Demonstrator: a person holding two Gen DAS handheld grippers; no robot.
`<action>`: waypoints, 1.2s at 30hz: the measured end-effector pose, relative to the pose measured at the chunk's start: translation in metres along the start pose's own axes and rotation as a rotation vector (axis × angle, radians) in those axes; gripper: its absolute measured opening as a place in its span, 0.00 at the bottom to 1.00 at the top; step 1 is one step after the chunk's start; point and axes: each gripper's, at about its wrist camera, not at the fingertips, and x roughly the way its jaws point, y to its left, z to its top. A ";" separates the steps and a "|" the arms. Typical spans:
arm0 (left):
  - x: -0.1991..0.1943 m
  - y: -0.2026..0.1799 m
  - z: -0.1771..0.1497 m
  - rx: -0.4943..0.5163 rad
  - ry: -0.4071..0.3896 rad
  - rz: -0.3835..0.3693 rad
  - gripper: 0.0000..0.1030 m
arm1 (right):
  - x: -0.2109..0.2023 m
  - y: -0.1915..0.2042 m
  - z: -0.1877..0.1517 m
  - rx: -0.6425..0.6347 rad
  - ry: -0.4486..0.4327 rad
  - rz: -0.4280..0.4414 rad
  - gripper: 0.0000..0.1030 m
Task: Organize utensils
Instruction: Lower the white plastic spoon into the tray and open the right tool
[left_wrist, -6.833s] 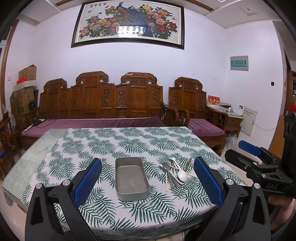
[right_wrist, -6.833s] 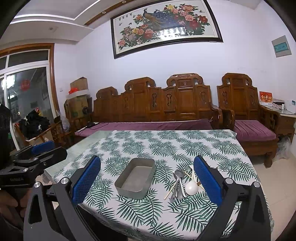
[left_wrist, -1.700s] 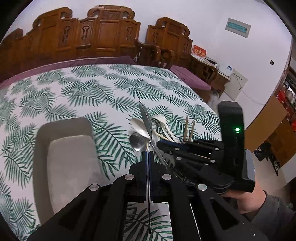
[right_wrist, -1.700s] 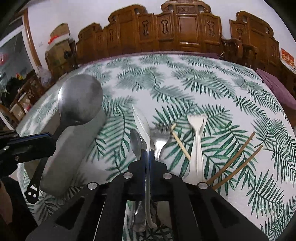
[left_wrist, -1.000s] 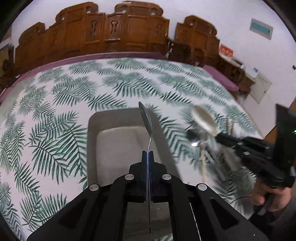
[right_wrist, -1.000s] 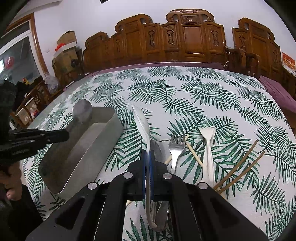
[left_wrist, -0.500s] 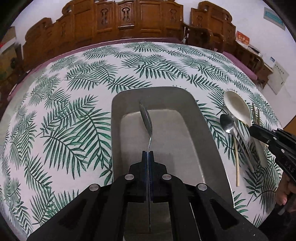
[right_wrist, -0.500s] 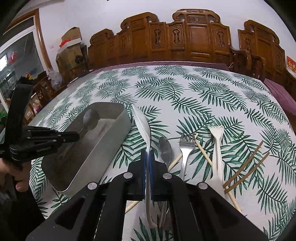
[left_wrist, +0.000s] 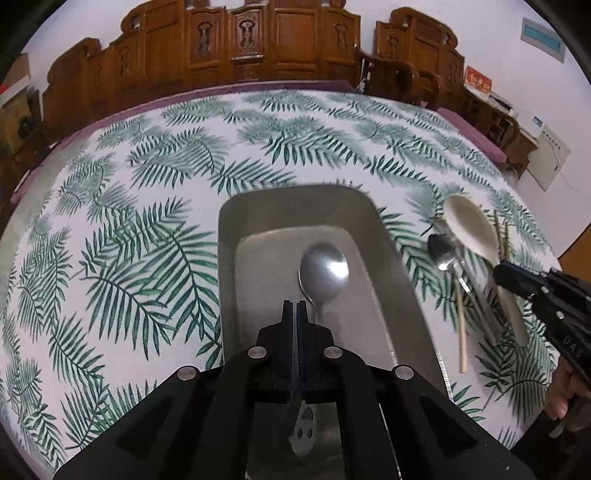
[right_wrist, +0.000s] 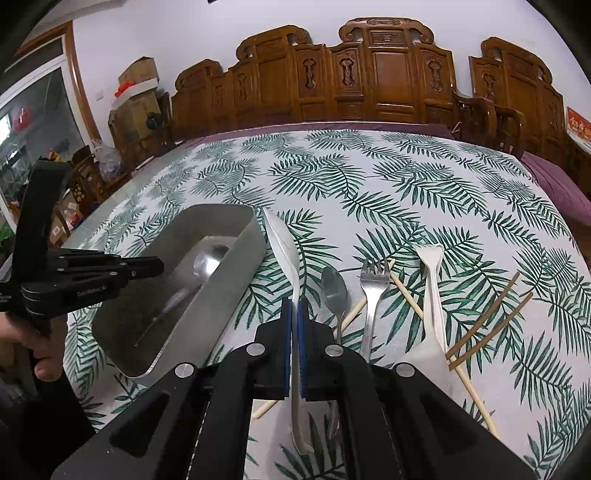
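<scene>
A grey metal tray (left_wrist: 295, 199) sits on the leaf-print tablecloth. A steel spoon (left_wrist: 324, 271) lies flat in the tray, bowl up, also in the right wrist view (right_wrist: 208, 260). My left gripper (left_wrist: 294, 306) is over the tray with jaws together and nothing between them. My right gripper (right_wrist: 294, 306) is shut on a white plastic spoon (right_wrist: 282, 243), held edge-on just right of the tray (right_wrist: 221, 218). On the cloth lie a small steel spoon (right_wrist: 334, 291), a fork (right_wrist: 375, 284), a white spatula-like utensil (right_wrist: 432, 280), light chopsticks (right_wrist: 406, 295) and dark chopsticks (right_wrist: 487, 314).
The right gripper (left_wrist: 546, 295) shows at the right edge of the left wrist view, holding the white spoon (left_wrist: 469, 229). The left gripper (right_wrist: 85, 273) shows at the left of the right wrist view. Carved wooden benches (right_wrist: 369, 81) stand behind the table.
The steel spoon has left my left gripper's jaws and now lies flat in the tray. The right gripper with the white spoon has barely moved.
</scene>
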 end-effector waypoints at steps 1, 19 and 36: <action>-0.004 0.000 0.001 0.001 -0.010 -0.004 0.01 | -0.002 0.002 0.001 0.005 -0.003 0.002 0.04; -0.060 0.035 0.013 -0.039 -0.147 -0.030 0.01 | 0.033 0.081 0.043 0.096 0.054 0.105 0.04; -0.064 0.046 0.012 -0.058 -0.153 -0.026 0.01 | 0.081 0.107 0.033 0.160 0.154 0.158 0.08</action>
